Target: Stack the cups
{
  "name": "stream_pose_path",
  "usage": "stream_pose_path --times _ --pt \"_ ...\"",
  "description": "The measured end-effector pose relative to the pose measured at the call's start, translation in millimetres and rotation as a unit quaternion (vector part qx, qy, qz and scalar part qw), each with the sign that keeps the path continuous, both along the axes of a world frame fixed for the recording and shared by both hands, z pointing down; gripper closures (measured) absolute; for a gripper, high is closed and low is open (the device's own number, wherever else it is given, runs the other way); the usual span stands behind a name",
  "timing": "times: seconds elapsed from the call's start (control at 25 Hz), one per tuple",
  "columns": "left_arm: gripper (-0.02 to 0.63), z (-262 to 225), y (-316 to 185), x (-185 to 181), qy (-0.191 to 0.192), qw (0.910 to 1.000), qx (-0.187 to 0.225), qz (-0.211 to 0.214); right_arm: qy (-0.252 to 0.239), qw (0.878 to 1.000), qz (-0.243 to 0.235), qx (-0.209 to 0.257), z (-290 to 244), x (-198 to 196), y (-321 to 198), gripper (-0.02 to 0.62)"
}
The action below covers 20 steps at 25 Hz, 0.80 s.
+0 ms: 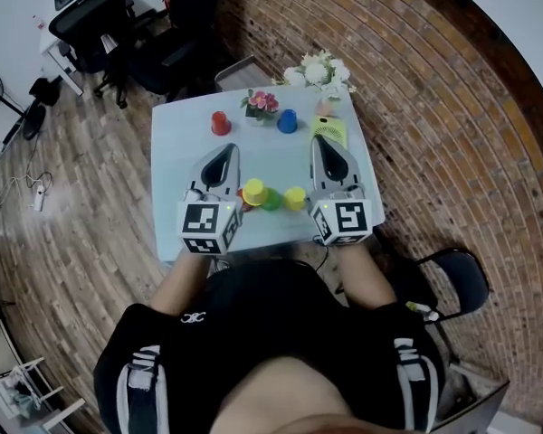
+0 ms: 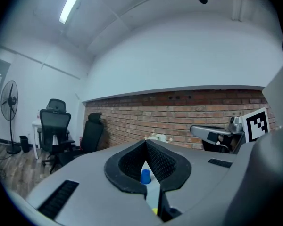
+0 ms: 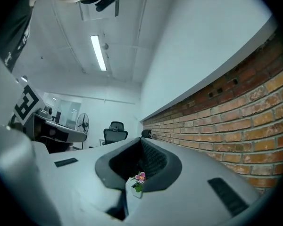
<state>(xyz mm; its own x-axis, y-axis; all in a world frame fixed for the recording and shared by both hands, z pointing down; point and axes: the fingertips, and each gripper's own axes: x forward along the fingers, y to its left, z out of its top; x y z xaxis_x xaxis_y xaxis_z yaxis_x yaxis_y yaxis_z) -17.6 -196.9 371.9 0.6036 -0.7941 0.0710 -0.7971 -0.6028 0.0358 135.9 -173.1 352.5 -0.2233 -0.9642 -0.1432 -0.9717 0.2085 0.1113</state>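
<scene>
Near the table's (image 1: 176,152) front edge, a yellow cup (image 1: 254,192), a green cup (image 1: 271,200) and a second yellow cup (image 1: 294,197) sit in a row between the left gripper (image 1: 224,155) and the right gripper (image 1: 318,143), behind both sets of fingertips. Both pairs of jaws are closed together, holding nothing. The red cup (image 1: 220,123) and the blue cup (image 1: 287,120) stand ahead across bare tabletop, with a flower pot (image 1: 261,105) between them.

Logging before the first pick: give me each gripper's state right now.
Left gripper: shut, nothing between the jaws.
Right gripper: shut, nothing between the jaws.
</scene>
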Motion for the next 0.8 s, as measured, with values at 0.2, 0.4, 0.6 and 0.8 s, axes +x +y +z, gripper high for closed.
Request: stream_pose_path --times 0.2,0.4,0.6,0.8 --pt "0.603 3 1 2 -0.002 0.9999 -0.005 0.012 -0.009 1.0 -0.002 -0.008 5 -1 3 0.595" --pt "0.603 4 0 2 -0.005 0.9999 -0.006 0.015 -0.014 1.0 -0.022 -0.012 8 -2 5 0.588" --pt "0.603 4 3 3 -0.006 0.9999 -0.009 0.011 -0.036 0.998 -0.051 0.012 -4 1 4 0.315" --pt "0.603 5 7 3 -0.012 0.9999 -0.01 0.001 -0.056 0.998 -0.034 0.015 -5 25 -8 0.049"
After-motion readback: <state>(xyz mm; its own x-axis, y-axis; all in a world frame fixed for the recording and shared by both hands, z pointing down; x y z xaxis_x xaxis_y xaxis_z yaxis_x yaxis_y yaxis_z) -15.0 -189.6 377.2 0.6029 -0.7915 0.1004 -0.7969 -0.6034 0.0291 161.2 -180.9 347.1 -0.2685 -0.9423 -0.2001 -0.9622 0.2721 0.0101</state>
